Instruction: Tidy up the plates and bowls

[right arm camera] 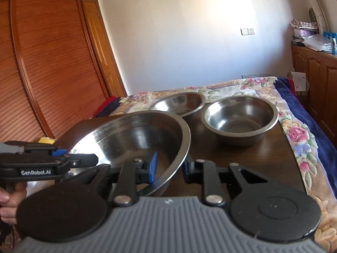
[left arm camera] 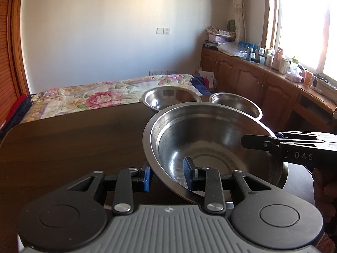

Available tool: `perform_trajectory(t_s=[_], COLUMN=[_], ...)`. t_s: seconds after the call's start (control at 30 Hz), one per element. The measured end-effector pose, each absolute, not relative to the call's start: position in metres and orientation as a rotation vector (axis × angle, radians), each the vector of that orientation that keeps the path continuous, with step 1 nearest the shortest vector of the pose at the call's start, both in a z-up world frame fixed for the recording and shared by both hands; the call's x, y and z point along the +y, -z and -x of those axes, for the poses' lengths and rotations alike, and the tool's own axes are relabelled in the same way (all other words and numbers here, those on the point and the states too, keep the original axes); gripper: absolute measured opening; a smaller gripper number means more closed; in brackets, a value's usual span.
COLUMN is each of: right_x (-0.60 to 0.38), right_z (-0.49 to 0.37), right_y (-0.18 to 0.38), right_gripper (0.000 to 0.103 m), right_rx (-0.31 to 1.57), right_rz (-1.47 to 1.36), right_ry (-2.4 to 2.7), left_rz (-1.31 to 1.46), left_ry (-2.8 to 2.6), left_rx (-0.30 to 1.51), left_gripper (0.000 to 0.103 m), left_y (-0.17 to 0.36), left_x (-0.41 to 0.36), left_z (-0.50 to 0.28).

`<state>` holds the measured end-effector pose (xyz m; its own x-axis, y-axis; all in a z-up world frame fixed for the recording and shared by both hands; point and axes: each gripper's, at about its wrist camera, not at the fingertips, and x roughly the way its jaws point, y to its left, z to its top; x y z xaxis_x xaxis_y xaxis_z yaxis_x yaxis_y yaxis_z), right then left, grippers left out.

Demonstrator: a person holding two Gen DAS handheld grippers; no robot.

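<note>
- While both tools are pinching the rim of the large steel bowl [left arm camera: 210, 147], we are holding it tilted just above the dark tabletop [left arm camera: 73, 143], near the edge closest to us.
- We are keeping the left tool [left arm camera: 167, 174] narrowed on the near rim, one blue pad outside the wall and one inside; the bowl's wall is sitting between them.
- We are gripping the opposite side with the right tool [right arm camera: 169, 165] in the same way, jaws narrow, the rim passing between the pads.
- Two smaller steel bowls are waiting at the far edge of the tabletop: a shallow bowl [right arm camera: 179, 103] toward the far middle and a deeper bowl [right arm camera: 239, 119] at the far right corner, close together but, we are judging, apart.
- We are judging that the polished rim could slip, since thin smooth steel gives the pads little to bite; if one hand moves faster than the other, the bowl could twist out and drop.
- We are also seeing a risk of striking the two smaller bowls if we carry the big one across low, knocking them toward the flowered bed [right arm camera: 294, 130] beyond the edge.
- We are reading "GenRobot.AI" on the left tool's body in the right view, and the letters "DAS" on the right tool's body in the left view; nothing else is legible.
</note>
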<state>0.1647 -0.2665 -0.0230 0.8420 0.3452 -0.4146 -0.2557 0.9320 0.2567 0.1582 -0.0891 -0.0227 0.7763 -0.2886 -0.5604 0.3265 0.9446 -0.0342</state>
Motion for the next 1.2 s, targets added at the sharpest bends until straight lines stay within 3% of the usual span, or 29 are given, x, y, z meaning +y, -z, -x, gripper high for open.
perform_trajectory(t_s=[0.5,1.2], right_x=[-0.238,-0.240], right_z=[-0.125,-0.104], right_y=[0.019,0.035], right_gripper=[0.027,0.027], right_rx=[0.452,0.484], right_rz=[-0.174,-0.158], right_ry=[-0.359,-0.311], left_rz=[-0.066,-0.066], left_ry=[0.293,0.322], left_rx=[0.574,0.615], left_gripper=[0.034,0.034], left_y=[0.022,0.046], left_x=[-0.066,-0.073], left_z=[-0.104,-0.095])
